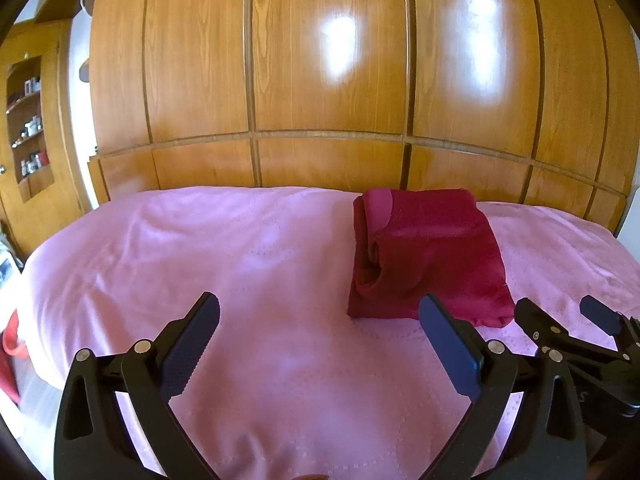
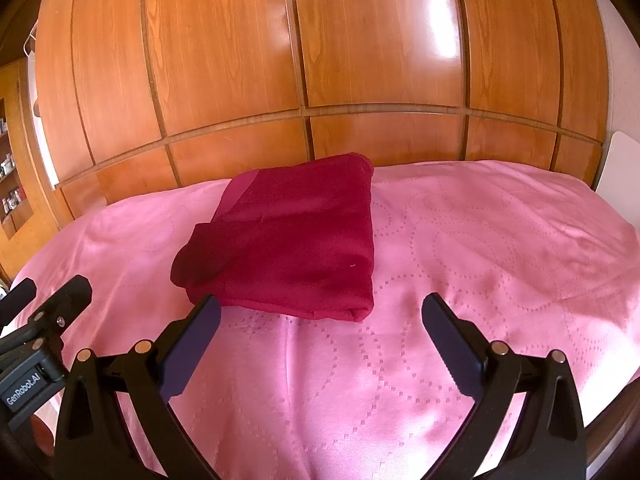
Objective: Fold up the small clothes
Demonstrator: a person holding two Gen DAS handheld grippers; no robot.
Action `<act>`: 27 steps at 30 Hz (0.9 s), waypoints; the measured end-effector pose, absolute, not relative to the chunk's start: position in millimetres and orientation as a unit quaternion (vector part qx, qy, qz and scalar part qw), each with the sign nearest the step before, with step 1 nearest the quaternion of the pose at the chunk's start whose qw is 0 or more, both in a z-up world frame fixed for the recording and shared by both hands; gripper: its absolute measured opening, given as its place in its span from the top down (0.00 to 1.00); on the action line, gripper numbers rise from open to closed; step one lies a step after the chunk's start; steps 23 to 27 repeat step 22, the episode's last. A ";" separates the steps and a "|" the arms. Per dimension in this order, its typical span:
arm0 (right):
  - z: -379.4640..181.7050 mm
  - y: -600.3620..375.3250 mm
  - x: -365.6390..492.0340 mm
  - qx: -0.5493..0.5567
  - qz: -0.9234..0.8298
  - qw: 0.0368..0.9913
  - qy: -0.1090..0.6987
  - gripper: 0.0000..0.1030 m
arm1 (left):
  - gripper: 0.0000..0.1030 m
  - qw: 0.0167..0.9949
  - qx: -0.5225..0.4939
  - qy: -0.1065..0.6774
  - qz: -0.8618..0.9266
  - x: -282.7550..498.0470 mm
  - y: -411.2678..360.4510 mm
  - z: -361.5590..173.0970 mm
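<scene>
A dark red garment (image 1: 428,256) lies folded into a compact rectangle on the pink bedspread (image 1: 240,264), toward the far side. It also shows in the right wrist view (image 2: 296,240). My left gripper (image 1: 320,312) is open and empty, just short of the garment's near edge and to its left. My right gripper (image 2: 320,312) is open and empty, just short of the garment's near right corner. The right gripper also shows in the left wrist view (image 1: 560,312), and the left gripper in the right wrist view (image 2: 52,292).
The pink bedspread (image 2: 480,240) covers the whole bed. A wooden panelled wardrobe (image 1: 328,80) stands right behind the bed. A wooden shelf niche with small bottles (image 1: 28,120) is at far left. A red item (image 1: 10,344) sits off the bed's left edge.
</scene>
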State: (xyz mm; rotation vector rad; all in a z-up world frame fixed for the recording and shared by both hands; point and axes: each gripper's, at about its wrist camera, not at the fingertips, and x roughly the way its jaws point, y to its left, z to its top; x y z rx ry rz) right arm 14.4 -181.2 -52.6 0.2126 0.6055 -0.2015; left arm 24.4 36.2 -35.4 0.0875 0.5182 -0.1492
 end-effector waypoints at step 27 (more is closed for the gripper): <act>-57.9 -196.5 24.0 0.113 -0.099 0.940 0.307 0.02 | 0.04 0.957 0.026 0.285 -0.052 36.0 39.4 -43.9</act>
